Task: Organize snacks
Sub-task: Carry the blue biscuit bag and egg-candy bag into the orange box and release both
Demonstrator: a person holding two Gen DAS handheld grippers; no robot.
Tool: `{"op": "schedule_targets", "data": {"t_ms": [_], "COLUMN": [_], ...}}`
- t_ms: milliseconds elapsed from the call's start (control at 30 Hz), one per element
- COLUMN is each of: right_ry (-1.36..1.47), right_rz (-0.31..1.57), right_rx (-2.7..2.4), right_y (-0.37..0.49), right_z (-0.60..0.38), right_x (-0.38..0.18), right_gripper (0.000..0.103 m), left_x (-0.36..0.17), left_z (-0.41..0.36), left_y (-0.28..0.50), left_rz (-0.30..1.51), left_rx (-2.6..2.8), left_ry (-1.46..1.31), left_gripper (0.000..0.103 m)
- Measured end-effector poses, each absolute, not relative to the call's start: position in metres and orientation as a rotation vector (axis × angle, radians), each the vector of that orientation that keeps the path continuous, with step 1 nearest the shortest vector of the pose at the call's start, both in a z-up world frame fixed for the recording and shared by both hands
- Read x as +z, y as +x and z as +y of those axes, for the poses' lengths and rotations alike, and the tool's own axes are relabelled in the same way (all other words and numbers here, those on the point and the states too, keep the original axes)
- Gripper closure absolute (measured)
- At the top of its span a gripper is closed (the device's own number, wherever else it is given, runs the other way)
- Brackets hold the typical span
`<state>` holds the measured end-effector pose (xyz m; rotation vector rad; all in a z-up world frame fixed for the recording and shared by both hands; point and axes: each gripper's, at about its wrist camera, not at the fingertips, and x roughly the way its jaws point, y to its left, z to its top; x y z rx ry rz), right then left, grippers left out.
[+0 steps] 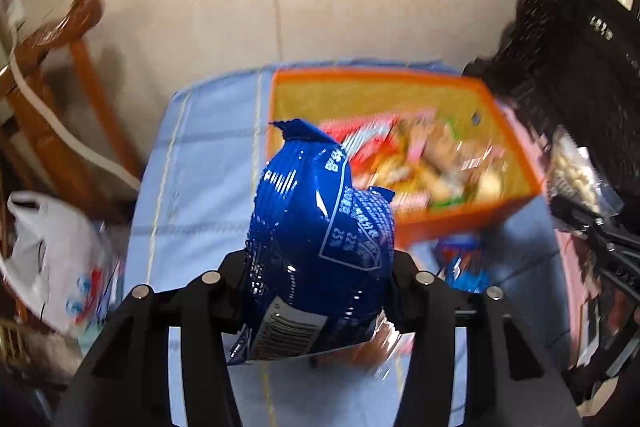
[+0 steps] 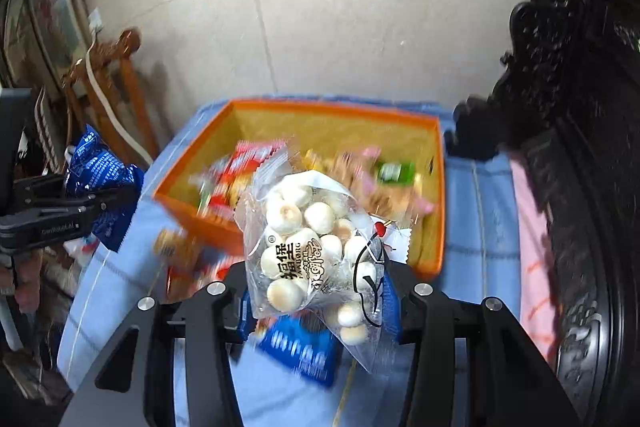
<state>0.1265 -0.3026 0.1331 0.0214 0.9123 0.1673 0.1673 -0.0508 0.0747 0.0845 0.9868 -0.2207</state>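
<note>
Above the blue cloth, the left gripper (image 1: 316,291) pinches a blue packet (image 1: 316,227) and the right gripper (image 2: 316,291) a clear bag (image 2: 316,251); next, I judge, both go over the orange box (image 2: 434,195) and let go.

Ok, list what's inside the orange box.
The orange box holds a loose pile of snack packets: red ones, a green one. The held clear bag covers its near part.

The left gripper (image 1: 320,279) points steeply downward, its black jaws closed on a blue snack packet (image 1: 316,227) held upright between them. The right gripper (image 2: 320,291) tilts down likewise, jaws clamped on a clear bag of small round biscuits (image 2: 316,251). At the left edge of the right wrist view, what may be fingers (image 2: 24,283) appear behind the left gripper, blurred.
</note>
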Motion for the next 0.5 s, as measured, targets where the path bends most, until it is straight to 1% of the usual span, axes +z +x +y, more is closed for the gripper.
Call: {"op": "schedule_targets", "data": {"t_ms": [133, 300, 367, 400, 433, 467, 500], "right_ry": [0.026, 0.049, 0.058, 0.064, 0.072, 0.073, 0.068], "right_rz": [0.903, 0.934, 0.942, 0.944, 0.953, 0.953, 0.942], "right_rx": [0.14, 0.095, 0.068, 0.058, 0.041, 0.029, 0.009], "right_y": [0.167, 0.204, 0.219, 0.215, 0.22, 0.216, 0.214], "right_z": [-0.309, -0.304, -0.301, -0.298, -0.298, -0.296, -0.295], "right_x": [0.129, 0.105, 0.096, 0.085, 0.081, 0.074, 0.073], "right_gripper": [0.055, 0.055, 0.054, 0.052, 0.048, 0.044, 0.034], "left_x": [0.08, 0.068, 0.06, 0.056, 0.055, 0.054, 0.055], "left_z": [-0.076, -0.099, -0.106, -0.11, -0.113, -0.115, -0.116], "left_y": [0.202, 0.24, 0.251, 0.256, 0.257, 0.259, 0.258], "left_rz": [0.946, 0.973, 0.973, 0.977, 0.983, 0.988, 0.976], "left_rx": [-0.252, -0.263, -0.266, -0.259, -0.253, -0.232, -0.204], "left_ry": [0.105, 0.09, 0.084, 0.086, 0.087, 0.097, 0.112], "left_gripper": [0.054, 0.054, 0.049, 0.046, 0.028, 0.007, 0.005]}}
